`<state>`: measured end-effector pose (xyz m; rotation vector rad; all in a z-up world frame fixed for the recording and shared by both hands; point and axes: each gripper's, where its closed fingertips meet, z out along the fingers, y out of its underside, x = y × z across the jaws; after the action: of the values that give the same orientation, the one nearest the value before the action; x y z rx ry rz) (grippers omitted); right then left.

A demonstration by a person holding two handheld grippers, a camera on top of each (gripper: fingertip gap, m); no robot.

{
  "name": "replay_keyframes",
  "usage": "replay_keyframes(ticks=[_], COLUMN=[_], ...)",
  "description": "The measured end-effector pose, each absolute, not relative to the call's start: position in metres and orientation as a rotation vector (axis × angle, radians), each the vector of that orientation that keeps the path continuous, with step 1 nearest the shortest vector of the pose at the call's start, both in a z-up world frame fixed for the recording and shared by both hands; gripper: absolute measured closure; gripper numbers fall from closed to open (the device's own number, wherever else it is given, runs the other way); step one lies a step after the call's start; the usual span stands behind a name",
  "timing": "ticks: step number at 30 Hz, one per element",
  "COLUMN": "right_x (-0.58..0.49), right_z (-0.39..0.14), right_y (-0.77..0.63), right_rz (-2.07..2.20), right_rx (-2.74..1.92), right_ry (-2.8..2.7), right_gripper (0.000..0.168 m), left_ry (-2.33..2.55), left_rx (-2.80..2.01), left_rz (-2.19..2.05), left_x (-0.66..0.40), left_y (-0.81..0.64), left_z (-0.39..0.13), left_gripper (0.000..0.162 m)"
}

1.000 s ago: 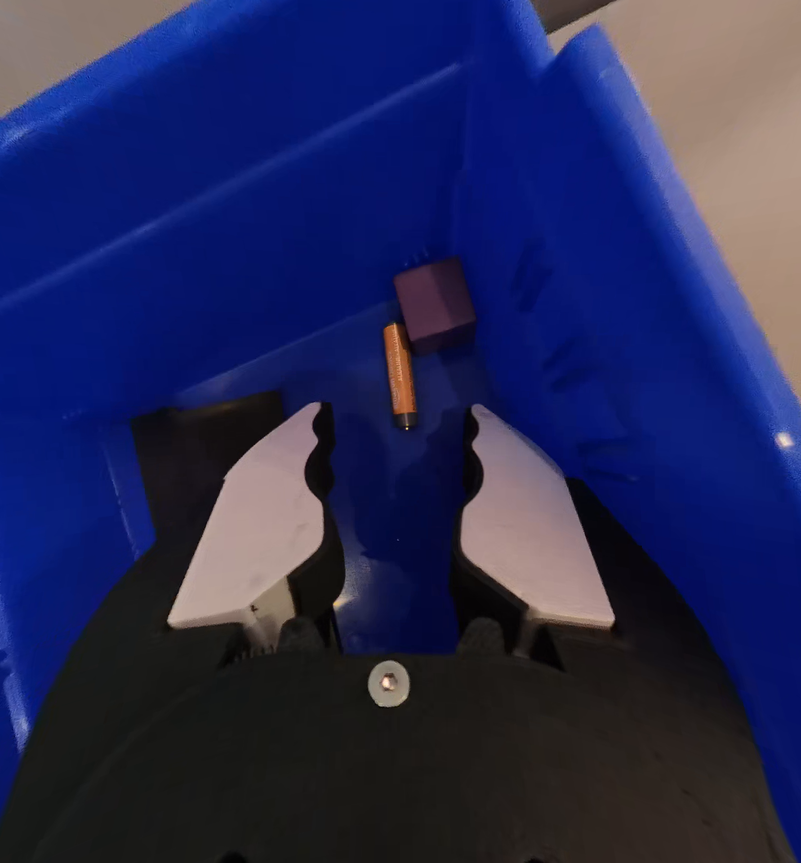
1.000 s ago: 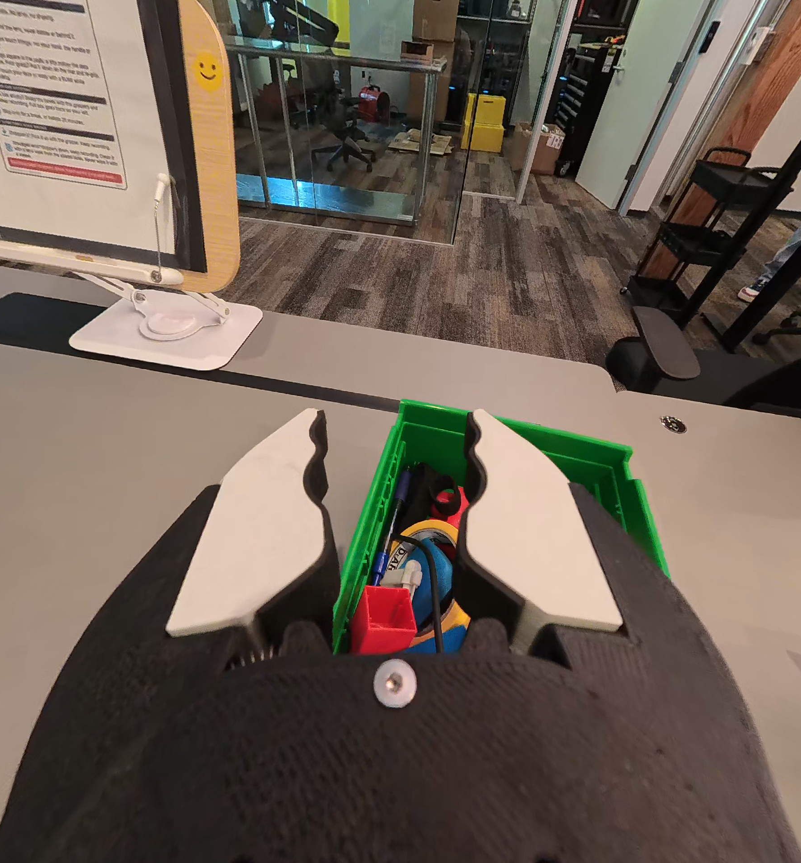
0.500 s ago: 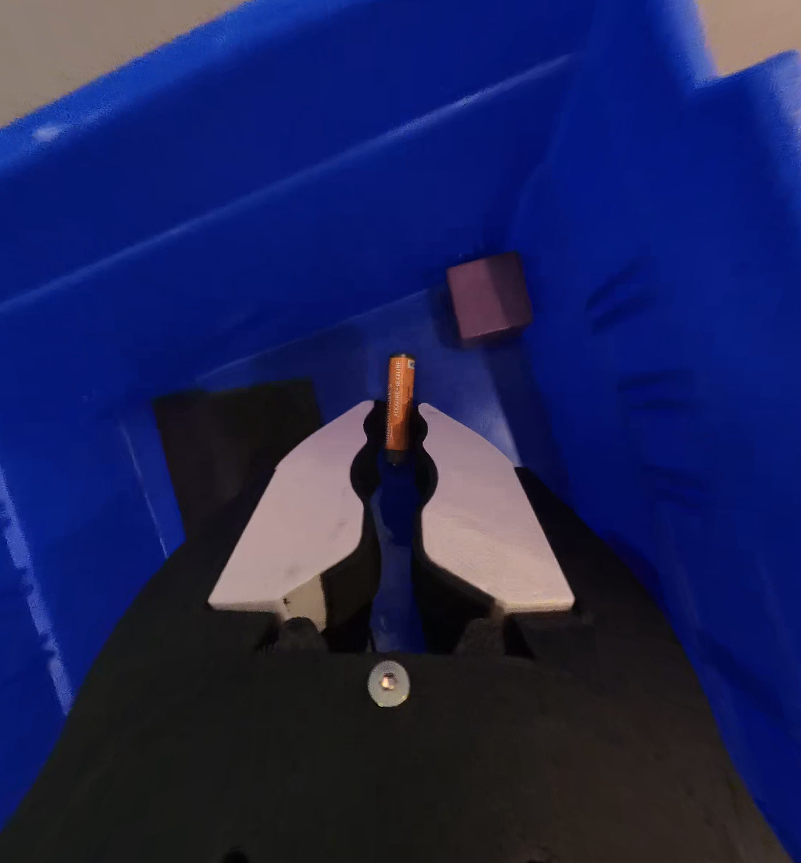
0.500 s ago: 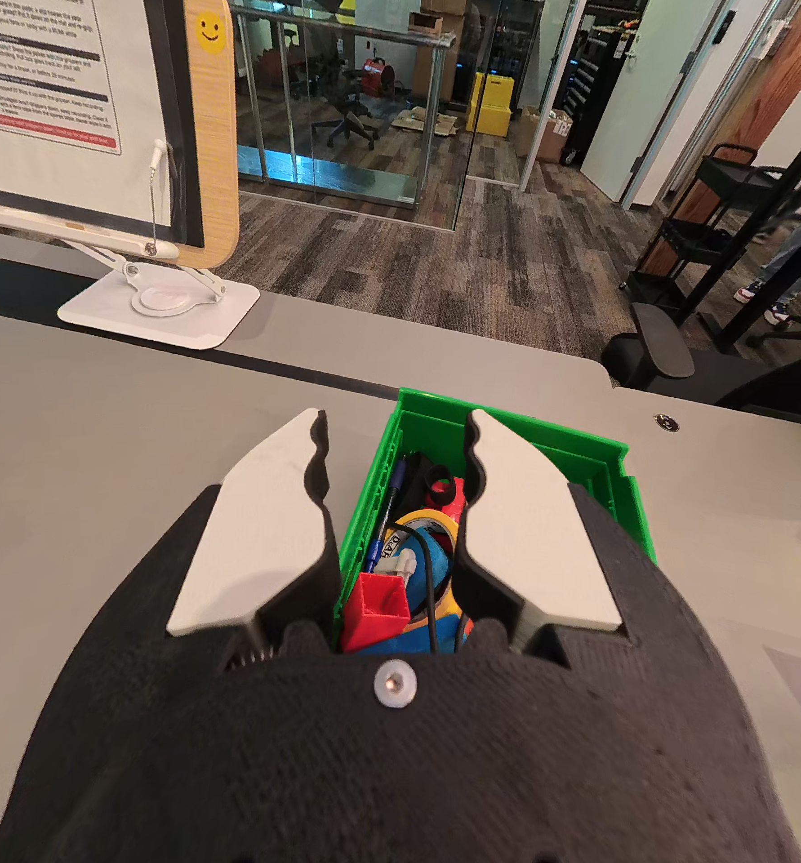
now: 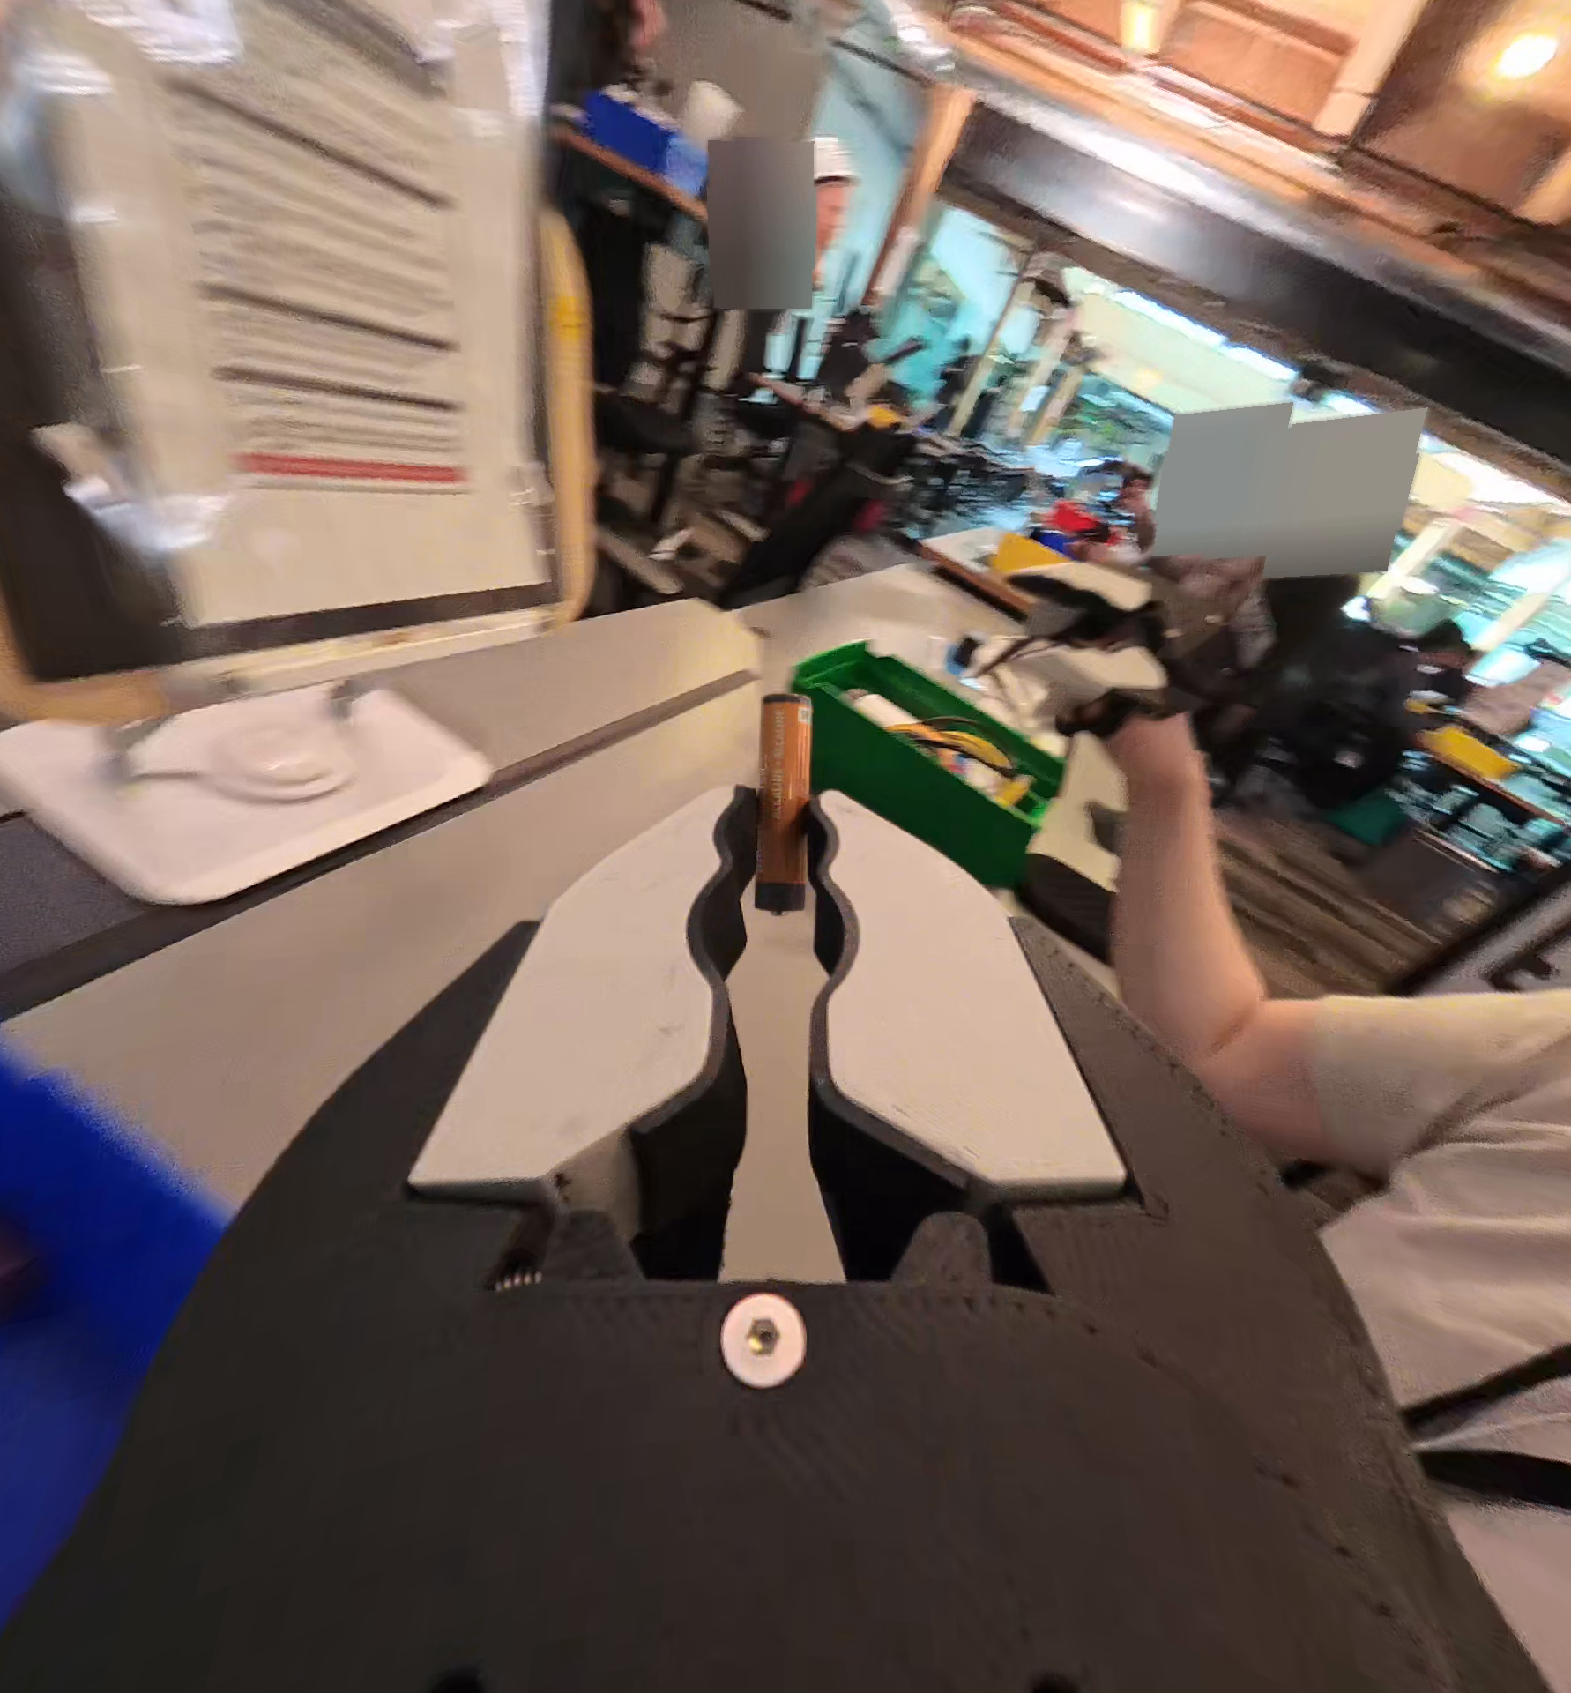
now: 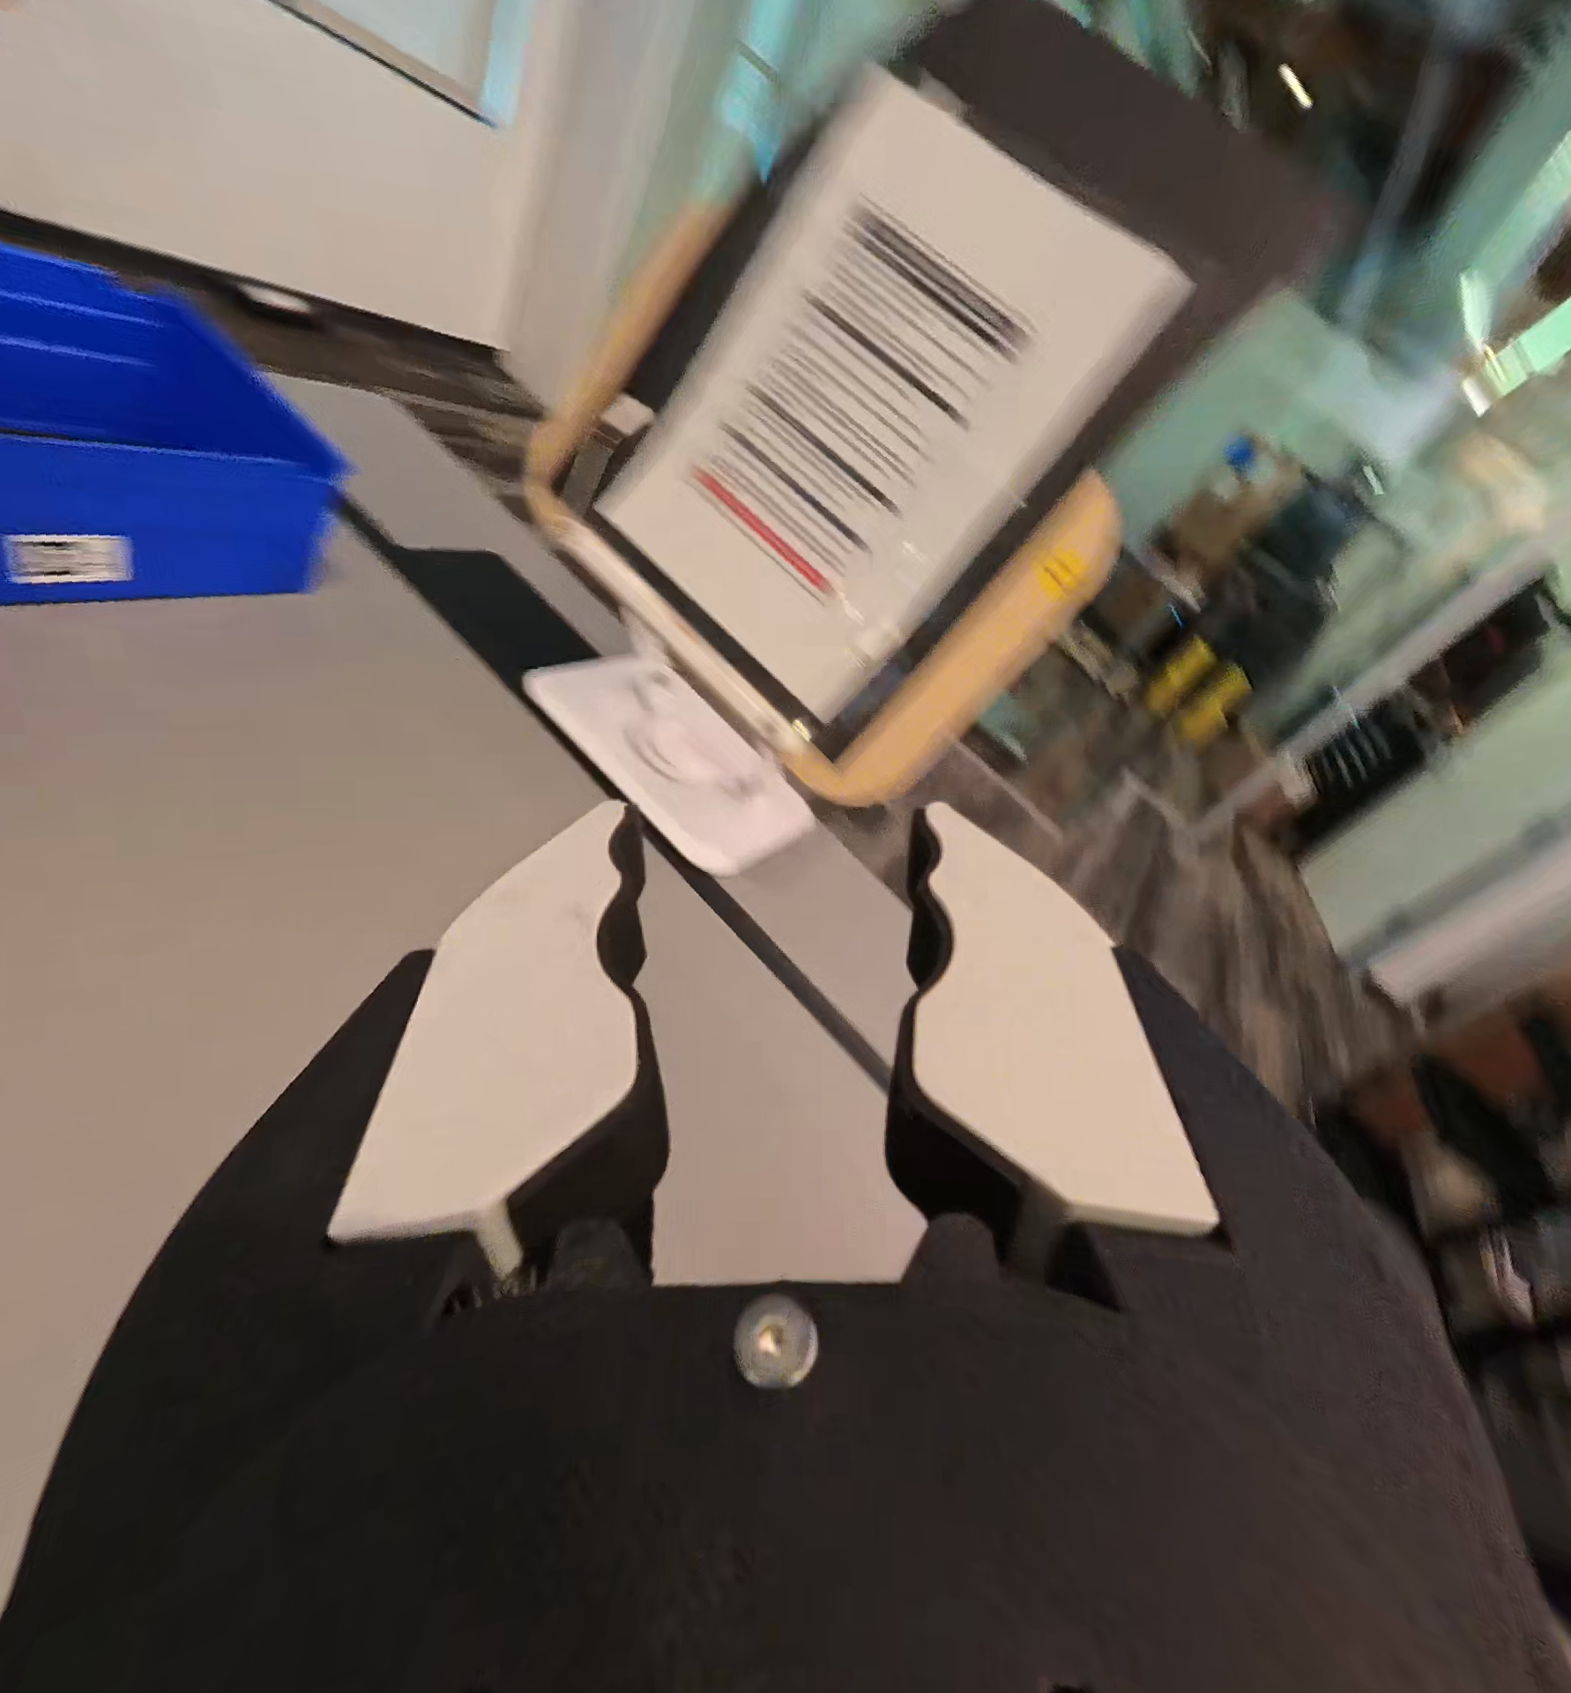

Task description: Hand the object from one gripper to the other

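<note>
Battery [image 5: 782, 799]: copper and black, held upright between the tips of the left tool [image 5: 777, 824], its top end above the fingertips, lifted over the grey counter [image 5: 379, 916].
Left tool: clamped on the battery, its white fingers [image 5: 599, 989] almost together.
Right tool [image 6: 774, 838]: jaws apart, with nothing between them; view is blurred and tilted. In the left wrist view it shows far off [image 5: 1098, 660], held by a person's hand above the green bin [image 5: 910, 779].
Green bin: on the counter beyond the battery, with mixed small items inside, too blurred to name.
Blue bin [image 6: 113, 449]: on the counter toward its left side; in the left wrist view its corner [image 5: 22, 1218] is at the lower left edge.
Sign stand [image 5: 241, 779]: white base on the counter's far edge, carrying a framed sheet.
</note>
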<state>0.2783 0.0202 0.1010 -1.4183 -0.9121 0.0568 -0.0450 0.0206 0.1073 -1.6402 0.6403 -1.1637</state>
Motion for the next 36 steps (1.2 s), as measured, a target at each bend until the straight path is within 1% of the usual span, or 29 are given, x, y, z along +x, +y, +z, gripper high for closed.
replay_keyframes(ticks=[2,5,7,10,15,17,20,25,35,36], right_x=[0.224,0.155,0.127,0.111,0.114,0.115,0.116,0.116,0.115,0.116], right_z=[0.109,0.117,0.119,0.128,0.132,0.129,0.126,0.123,0.122,0.123], right_y=[-0.001,-0.034,-0.049,-0.068,-0.069,-0.066,-0.062,-0.064,-0.063,-0.062], right_rz=[0.087,0.089,0.034,0.014,-0.075,-0.064,-0.031,-0.027,-0.016,0.016], right_rx=[-1.262,-1.040,-0.953,-0.851,-0.826,-0.843,-0.861,-0.847,-0.866,-0.880], right_ry=[-1.037,-1.119,-1.134,-1.100,-1.072,-1.084,-1.096,-1.117,-1.118,-1.107], right_gripper=[0.110,0.100,0.093,0.092,0.094,0.099,0.101,0.120,0.120,0.120], left_ry=[0.700,0.768,0.774,0.794,0.818,0.833,0.857,0.882,0.902,0.913], left_rx=[-1.590,-1.530,-1.512,-1.491,-1.506,-1.505,-1.508,-1.504,-1.511,-1.495], left_rz=[-1.257,-1.403,-1.484,-1.571,-1.659,-1.689,-1.681,-1.686,-1.691,-1.662], left_x=[-0.012,0.040,0.070,0.101,0.122,0.126,0.129,0.132,0.134,0.132], left_y=[0.002,-0.024,-0.036,-0.050,-0.062,-0.067,-0.070,-0.073,-0.074,-0.073], left_z=[0.121,0.131,0.133,0.133,0.126,0.125,0.124,0.122,0.118,0.120], left_gripper=[0.153,0.153,0.153,0.153,0.153,0.153,0.153,0.153,0.152,0.148])
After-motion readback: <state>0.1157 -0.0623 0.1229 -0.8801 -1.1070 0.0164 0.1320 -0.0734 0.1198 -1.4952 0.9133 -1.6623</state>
